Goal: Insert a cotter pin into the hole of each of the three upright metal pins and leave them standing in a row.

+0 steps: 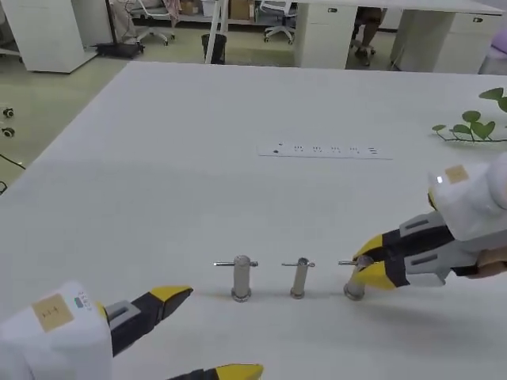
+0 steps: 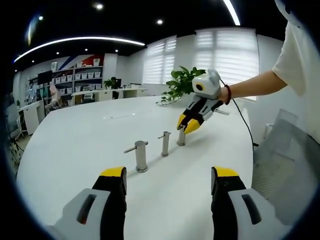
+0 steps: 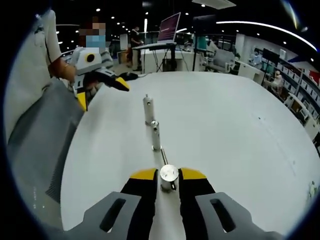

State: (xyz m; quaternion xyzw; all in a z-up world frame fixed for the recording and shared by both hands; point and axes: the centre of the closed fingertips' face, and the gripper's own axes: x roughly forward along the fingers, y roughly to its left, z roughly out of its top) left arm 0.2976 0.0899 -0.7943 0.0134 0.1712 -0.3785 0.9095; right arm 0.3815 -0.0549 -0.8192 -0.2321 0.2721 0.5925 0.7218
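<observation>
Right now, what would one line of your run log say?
left gripper open, hovering | right gripper closed on right pin, clip sticking out | left pin, middle pin: clipped

Head view above pin row [image 1: 299, 279]; gripper views low, seemingly from opposite ends.

White table [image 1: 158, 182] carries three upright pins [image 1: 299, 279], socket strip [image 1: 325, 150].

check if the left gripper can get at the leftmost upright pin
Probably yes: the left gripper is open with bare table between it and the leftmost pin; the right gripper grips the far-end pin.
</observation>
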